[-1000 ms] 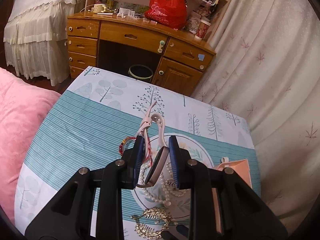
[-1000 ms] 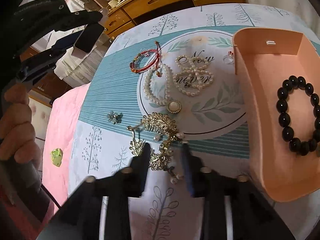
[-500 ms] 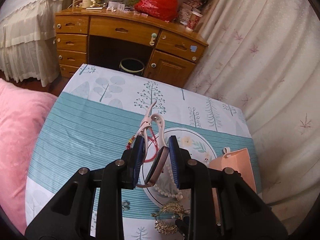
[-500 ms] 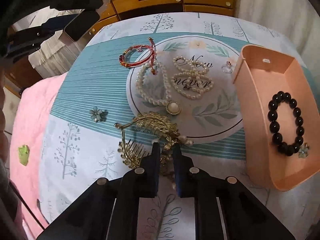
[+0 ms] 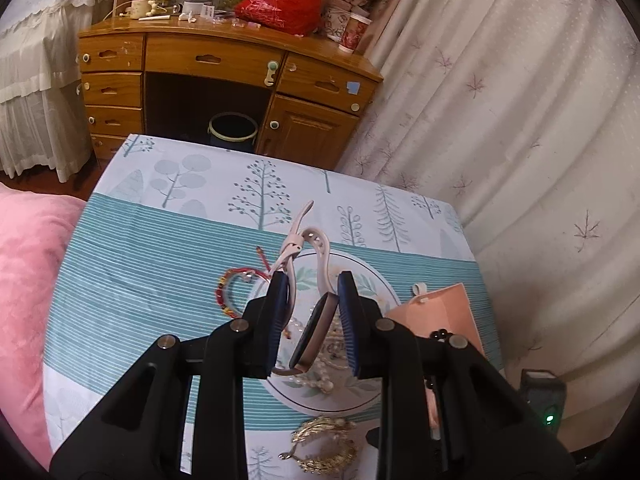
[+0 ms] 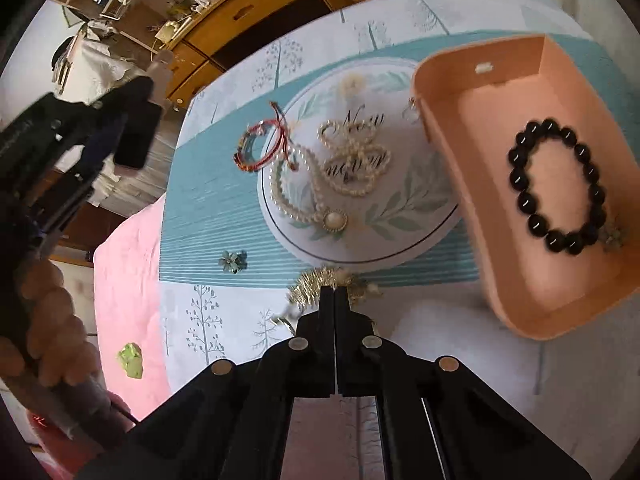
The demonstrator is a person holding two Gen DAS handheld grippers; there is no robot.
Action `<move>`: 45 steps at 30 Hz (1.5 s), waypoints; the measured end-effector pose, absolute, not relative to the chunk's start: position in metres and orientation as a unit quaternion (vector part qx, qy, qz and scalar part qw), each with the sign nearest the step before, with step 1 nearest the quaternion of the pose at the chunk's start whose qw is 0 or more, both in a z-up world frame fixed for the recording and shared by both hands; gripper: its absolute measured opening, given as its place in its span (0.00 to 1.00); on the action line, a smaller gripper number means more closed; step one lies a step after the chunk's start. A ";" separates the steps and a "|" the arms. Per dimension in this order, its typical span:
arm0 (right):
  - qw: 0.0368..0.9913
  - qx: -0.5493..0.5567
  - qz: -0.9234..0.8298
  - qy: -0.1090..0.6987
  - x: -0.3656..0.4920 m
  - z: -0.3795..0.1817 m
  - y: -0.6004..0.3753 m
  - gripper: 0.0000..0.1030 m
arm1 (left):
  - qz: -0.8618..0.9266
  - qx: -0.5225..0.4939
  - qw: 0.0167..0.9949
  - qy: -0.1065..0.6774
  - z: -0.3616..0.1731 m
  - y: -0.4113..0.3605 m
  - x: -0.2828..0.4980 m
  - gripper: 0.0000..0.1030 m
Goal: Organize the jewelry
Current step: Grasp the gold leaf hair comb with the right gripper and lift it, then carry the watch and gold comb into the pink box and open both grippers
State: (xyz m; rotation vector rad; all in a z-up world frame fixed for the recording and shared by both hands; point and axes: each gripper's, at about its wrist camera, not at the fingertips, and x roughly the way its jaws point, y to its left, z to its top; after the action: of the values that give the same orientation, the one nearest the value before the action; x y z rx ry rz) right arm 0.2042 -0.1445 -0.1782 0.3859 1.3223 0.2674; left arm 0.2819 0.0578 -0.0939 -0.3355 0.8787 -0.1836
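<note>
Gold metal with fine leaf shapes makes the hair comb, and the right gripper has its two black fingers pressed together on the near edge of it, low over the surface. The cloth on this surface is smooth, printed with thin teal stripes and small trees, and has a round white medallion in the middle. On the medallion lie a tangled string of small pearls and a second pearl strand with an oval pendant; a red and multicoloured cord bracelet lies at the medallion's left edge, partly on the stripes. A small blue-green flower piece lies apart on the stripes. To the right stands a peach-coloured tray with smooth raised walls, and inside it rests a bracelet of round glossy black beads. The left gripper is held above the surface with its blue-padded fingers partly closed on a smartwatch; the dark flat face sits slanted between the pads and the pale rubber strap curls forward from it. The tray's left wall is just beside the medallion. Free cloth shows on the left striped part and in the white area near the camera. A pink blanket borders the surface on the left.
</note>
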 end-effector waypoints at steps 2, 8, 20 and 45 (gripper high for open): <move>0.761 0.176 0.129 0.611 0.206 -0.175 -0.150 0.00 | -0.084 -0.158 0.889 0.422 -0.092 0.052 0.282 0.22; 0.718 0.172 0.156 0.656 0.211 -0.190 -0.151 0.23 | -0.070 -0.156 0.890 0.423 -0.089 0.041 0.280 0.23; 0.738 -0.003 0.123 0.663 0.208 -0.211 -0.099 0.18 | -0.054 -0.138 0.881 0.448 -0.105 0.051 0.275 0.23; 0.745 0.146 0.195 0.620 0.213 -0.119 -0.216 0.09 | -0.110 -0.143 0.879 0.441 -0.092 -0.013 0.289 0.23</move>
State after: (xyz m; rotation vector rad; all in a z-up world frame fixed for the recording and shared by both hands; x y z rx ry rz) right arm 0.2126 -0.2161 -0.1194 0.3205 1.3579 0.4279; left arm 0.2890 -0.0131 -0.0922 -0.2980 0.9201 -0.2302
